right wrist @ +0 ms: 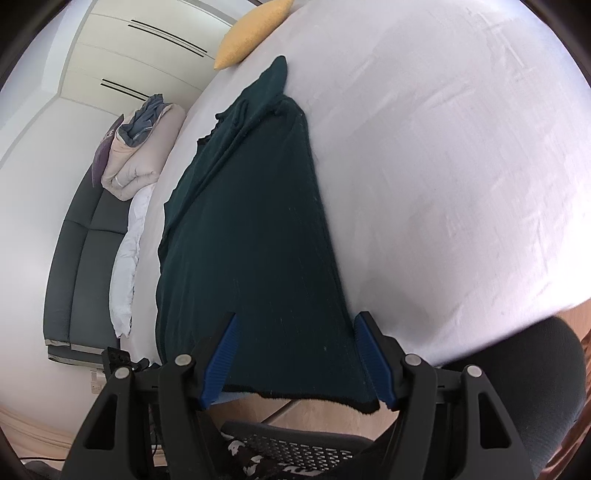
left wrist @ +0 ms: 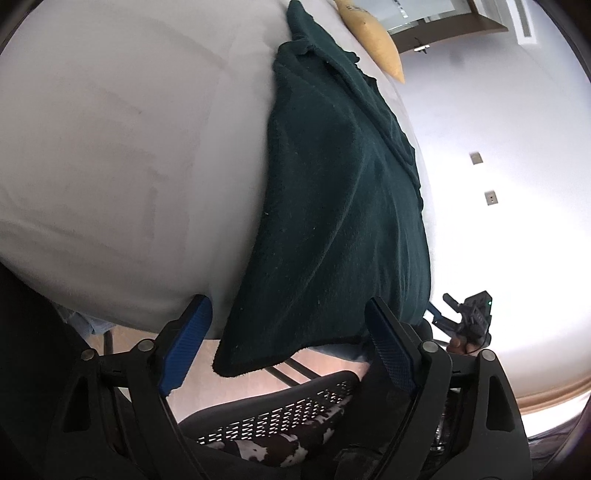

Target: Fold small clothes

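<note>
White sheeting covers the bed (left wrist: 110, 166), a broad, faintly creased work surface. On it lies the dark green garment (left wrist: 332, 206) — a fleecy, matte cloth, folded lengthwise into a long narrow strip running from the far end to the near edge. Its black-trimmed near hem overhangs the bed edge and hangs free, one corner drooping lowest. The far end tapers to a bunched point with loose ruffled layers.

Left gripper (left wrist: 288, 350): jaws spread, blue pads either side of the hanging hem, not pressing it.
Right gripper (right wrist: 299, 358): jaws likewise spread, straddling the hem without contact on either pad.

Beyond the far end rests a yellow cushion (right wrist: 255, 33). A mesh chair (right wrist: 295, 450) sits below the near edge; folded bedding (right wrist: 140, 147) lies on a dark sofa (right wrist: 81, 258) at left.
</note>
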A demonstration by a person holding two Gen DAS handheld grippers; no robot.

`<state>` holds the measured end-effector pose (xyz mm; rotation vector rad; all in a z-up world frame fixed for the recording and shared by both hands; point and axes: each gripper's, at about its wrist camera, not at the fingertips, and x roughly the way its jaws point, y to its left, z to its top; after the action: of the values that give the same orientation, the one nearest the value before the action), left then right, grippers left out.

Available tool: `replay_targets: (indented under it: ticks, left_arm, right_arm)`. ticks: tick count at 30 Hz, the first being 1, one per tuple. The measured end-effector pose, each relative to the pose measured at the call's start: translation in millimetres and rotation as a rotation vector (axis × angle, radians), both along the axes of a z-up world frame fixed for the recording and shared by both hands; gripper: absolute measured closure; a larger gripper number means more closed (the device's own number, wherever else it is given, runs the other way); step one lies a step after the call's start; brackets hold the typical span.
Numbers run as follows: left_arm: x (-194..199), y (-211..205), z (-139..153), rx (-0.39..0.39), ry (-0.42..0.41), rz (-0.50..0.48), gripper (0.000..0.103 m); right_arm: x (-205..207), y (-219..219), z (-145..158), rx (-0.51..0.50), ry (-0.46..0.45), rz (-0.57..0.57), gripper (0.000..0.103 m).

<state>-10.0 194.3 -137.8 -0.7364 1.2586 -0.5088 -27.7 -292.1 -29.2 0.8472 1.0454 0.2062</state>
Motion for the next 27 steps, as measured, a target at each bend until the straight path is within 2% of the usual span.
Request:
replay_targets:
  ticks: [1, 3, 4, 6, 10, 14, 20, 23, 27]
  left_arm:
    - [0, 1, -1, 0.000, 0.008, 0.003, 0.026]
    - [1, 3, -3, 0.000, 0.024, 0.009, 0.044]
    - [-1, 5, -4, -0.002, 0.034, 0.015, 0.050]
    - [-2, 10, -9, -0.007, 0.049, 0.027, 0.070]
    - [-6, 15, -19, -0.059, 0.069, 0.035, 0.071]
    - [-2, 6, -24, -0.042, 0.096, -0.003, 0.069]
    - [1, 3, -21, -0.042, 0.081, -0.003, 0.071]
    - [0, 3, -20, -0.038, 0.078, -0.004, 0.083]
    - [0, 1, -19, -0.044, 0.065, -0.003, 0.093]
  right_arm:
    - [-2, 0, -1, 0.006, 0.006, 0.001, 0.036]
    - [-6, 0, -2, 0.011, 0.012, 0.006, 0.036]
    - [-7, 0, -2, 0.011, 0.016, 0.010, 0.036]
    - [-10, 0, -3, 0.009, 0.028, 0.016, 0.036]
    - [-15, -1, -7, 0.018, 0.058, 0.022, 0.038]
    - [-18, -2, -12, 0.022, 0.088, 0.032, 0.041]
    - [-16, -2, -15, -0.001, 0.137, 0.034, 0.050]
    - [-11, 1, -19, -0.035, 0.189, 0.051, 0.054]
    - [-7, 1, -25, -0.037, 0.217, 0.065, 0.056]
